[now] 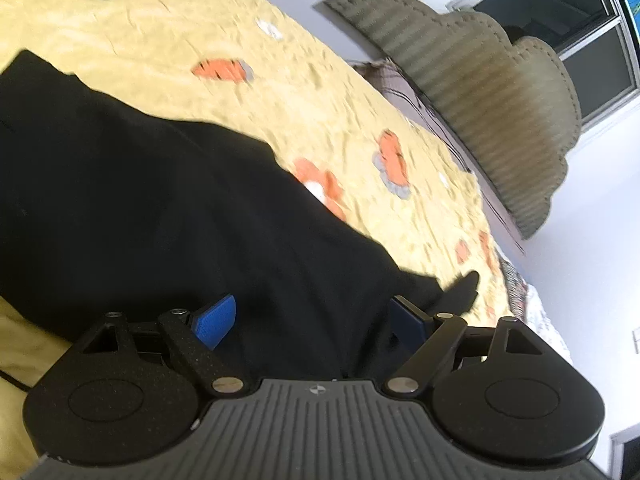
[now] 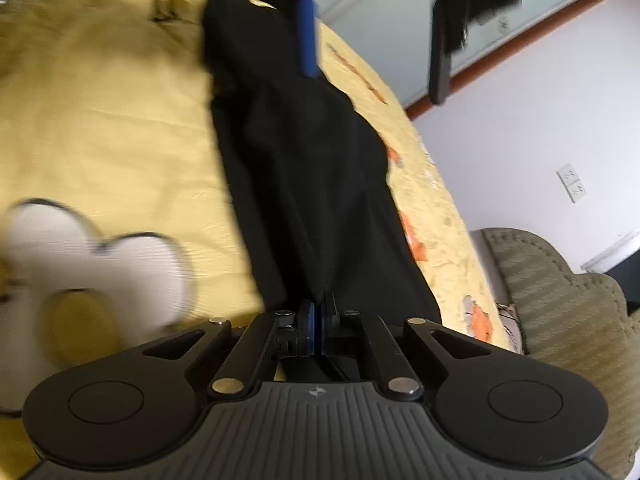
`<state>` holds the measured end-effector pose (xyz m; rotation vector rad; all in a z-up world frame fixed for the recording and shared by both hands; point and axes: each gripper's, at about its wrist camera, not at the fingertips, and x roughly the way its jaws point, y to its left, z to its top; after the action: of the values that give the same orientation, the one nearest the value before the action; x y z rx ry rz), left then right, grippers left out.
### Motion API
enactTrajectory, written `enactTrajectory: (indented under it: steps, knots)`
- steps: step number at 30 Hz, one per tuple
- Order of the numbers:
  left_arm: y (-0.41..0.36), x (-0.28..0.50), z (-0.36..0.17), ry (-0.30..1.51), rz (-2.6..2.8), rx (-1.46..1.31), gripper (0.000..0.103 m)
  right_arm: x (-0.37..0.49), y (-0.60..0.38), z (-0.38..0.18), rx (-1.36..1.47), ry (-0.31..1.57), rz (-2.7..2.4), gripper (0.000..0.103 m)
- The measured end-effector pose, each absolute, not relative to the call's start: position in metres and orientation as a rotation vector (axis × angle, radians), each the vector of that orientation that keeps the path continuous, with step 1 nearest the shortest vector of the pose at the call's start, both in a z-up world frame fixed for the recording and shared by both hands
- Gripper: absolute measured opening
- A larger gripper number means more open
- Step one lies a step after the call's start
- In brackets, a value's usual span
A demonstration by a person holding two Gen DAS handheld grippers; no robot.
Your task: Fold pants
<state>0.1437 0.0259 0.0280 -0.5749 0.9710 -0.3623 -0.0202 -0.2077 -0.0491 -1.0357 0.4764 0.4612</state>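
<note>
Left wrist view: left gripper [image 1: 312, 322] spread wide, two blue pads [image 1: 214, 320] well apart, nothing pinched. Black pants [image 1: 152, 200] directly beneath and between the open fingers, whether touched or merely hovered over not clear. One pair of pants, spread across the yellow bedspread [image 1: 160, 64] from upper left toward lower right, a narrow black end [image 1: 466, 290] lying past the right finger. About five orange flower patches [image 1: 222, 69] counted on the spread, plus some small white ones. One olive ribbed headboard [image 1: 492, 92] with a scalloped edge along the far side of the bed, one window [image 1: 576, 28] behind it.

Right wrist view: right gripper [image 2: 319, 322] pressed together, pads meeting on a fold of the black pants at the near end, cloth pinched between them. Pants [image 2: 304, 168] running as one long dark strip away from the fingers across the yellow bedspread [image 2: 112, 120]. At the far end, one blue pad of the left gripper [image 2: 307, 36] above the cloth, blurred, its black body partly out of view. One large white flower patch [image 2: 100, 264] to the left, blurred. Several orange patches [image 2: 418, 246] along the right edge of the spread, too smeared to count exactly. One olive headboard [image 2: 568, 320] at lower right, one white double wall socket [image 2: 574, 184] on the wall.
</note>
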Motion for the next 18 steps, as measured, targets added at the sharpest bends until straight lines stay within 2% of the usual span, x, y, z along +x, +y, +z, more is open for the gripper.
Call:
enactTrajectory:
  steps: [7,12,18]
  knots:
    - [0.005,0.153,0.021,1.002,-0.389,-0.527,0.085,-0.029,-0.203,-0.048,-0.992,0.523,0.486,0.003]
    - [-0.033,0.153,0.011,1.022,-0.482,-0.394,0.085,-0.032,-0.218,-0.042,-0.952,0.480,0.441,0.015]
    - [-0.078,0.142,-0.007,0.987,-0.544,-0.126,0.085,-0.006,-0.302,-0.009,-0.533,0.578,0.228,0.015]
